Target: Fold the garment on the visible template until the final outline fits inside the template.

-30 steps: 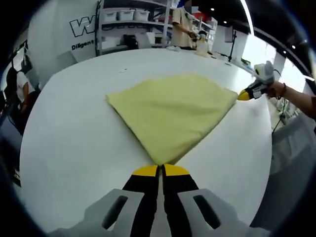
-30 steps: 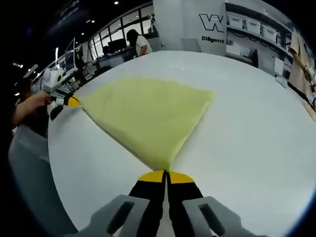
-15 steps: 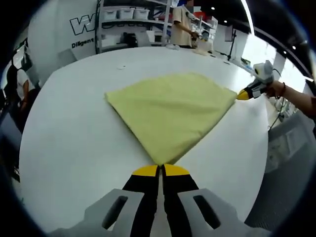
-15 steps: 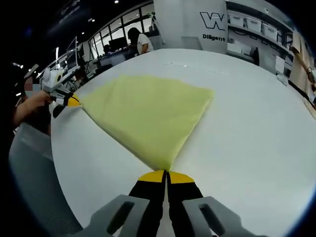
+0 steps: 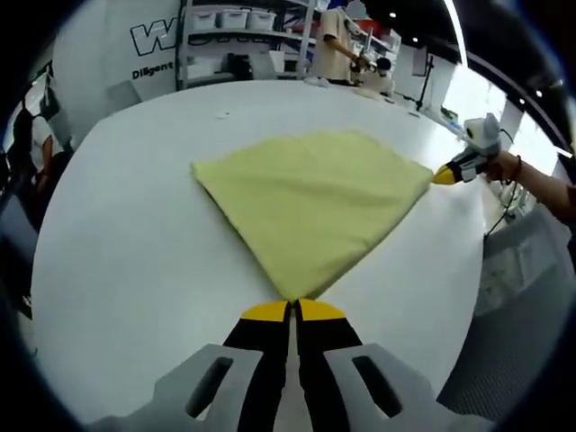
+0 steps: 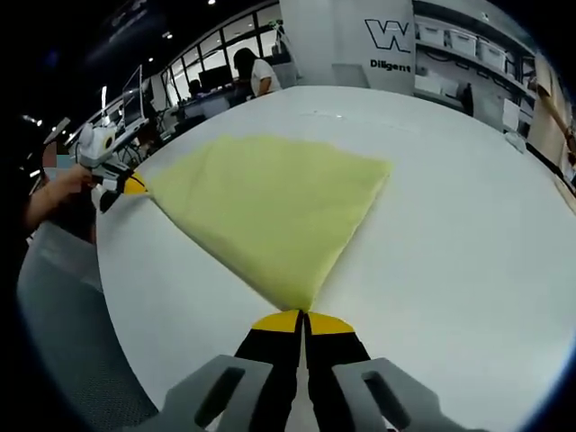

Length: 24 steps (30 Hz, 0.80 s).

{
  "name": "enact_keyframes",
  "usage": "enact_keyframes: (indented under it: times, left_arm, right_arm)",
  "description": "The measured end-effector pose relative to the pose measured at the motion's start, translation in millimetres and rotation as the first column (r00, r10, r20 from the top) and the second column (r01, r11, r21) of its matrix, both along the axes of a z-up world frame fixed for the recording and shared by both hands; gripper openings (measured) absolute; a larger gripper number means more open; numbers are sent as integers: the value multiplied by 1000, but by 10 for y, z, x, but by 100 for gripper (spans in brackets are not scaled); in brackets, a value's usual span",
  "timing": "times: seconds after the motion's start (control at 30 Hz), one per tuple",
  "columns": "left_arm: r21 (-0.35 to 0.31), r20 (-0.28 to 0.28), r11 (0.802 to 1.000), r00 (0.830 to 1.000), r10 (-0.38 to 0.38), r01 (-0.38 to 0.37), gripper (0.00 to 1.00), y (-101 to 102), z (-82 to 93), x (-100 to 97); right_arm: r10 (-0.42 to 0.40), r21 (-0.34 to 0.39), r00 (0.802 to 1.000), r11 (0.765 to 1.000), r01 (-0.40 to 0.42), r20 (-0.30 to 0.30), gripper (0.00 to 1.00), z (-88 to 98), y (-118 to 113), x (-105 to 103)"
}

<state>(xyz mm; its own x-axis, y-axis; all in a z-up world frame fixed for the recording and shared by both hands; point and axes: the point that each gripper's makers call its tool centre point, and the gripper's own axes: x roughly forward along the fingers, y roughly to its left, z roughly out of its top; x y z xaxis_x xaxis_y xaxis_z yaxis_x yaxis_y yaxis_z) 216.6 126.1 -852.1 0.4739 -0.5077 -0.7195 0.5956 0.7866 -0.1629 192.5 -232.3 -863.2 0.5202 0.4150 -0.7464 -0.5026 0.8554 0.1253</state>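
A pale yellow cloth [image 5: 310,198] lies spread flat on the round white table [image 5: 135,261]. In the left gripper view my left gripper [image 5: 294,306] is shut on the cloth's near corner. At the far right the right gripper [image 5: 443,175] pinches the opposite corner. In the right gripper view the same cloth [image 6: 270,202] fans out from my right gripper [image 6: 301,318], which is shut on its near corner. At the left the left gripper [image 6: 133,185], held by a hand, grips the far corner. I cannot make out a template outline on the table.
White table [image 6: 450,234] surface surrounds the cloth on every side. Shelving with storage boxes [image 5: 234,45] and a white wall with lettering [image 6: 396,49] stand behind. People [image 5: 335,40] stand at the far side; another person [image 6: 252,72] stands by desks.
Both views have shifted slightly. The cloth stays stretched between the two grippers, and neither grip has altered.
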Motion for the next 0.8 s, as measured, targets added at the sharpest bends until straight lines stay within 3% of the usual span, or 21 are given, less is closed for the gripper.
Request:
enact_keyframes:
  times: [0.37, 0.53, 0.6, 0.63, 0.7, 0.8]
  left_arm:
    - [17, -5, 1000, 1000, -18, 18, 0, -11, -41, -88]
    - [-16, -22, 999, 999, 29, -30, 0, -5, -50, -66]
    - [-65, -37, 991, 993, 112, -114, 2, -4, -31, -16]
    - [-84, -39, 990, 993, 110, -112, 4, -8, -12, -13]
    - [-103, -25, 988, 993, 117, -119, 11, -11, 38, -1]
    - [-100, -10, 987, 992, 130, -130, 18, -3, 91, 3]
  right_arm:
    - [-22, 5, 999, 1000, 22, -25, 0, -22, -1, -55]
    - [-51, 10, 998, 999, 52, -27, 0, -24, 11, -43]
    - [-132, 57, 990, 989, 135, -51, 0, -11, 22, -23]
    - [-160, 101, 985, 981, 167, -66, 0, 9, 42, -15]
    - [-176, 118, 983, 976, 181, -50, 0, 44, 31, 3]
    - [-217, 163, 975, 962, 220, -37, 14, 129, 54, 23]
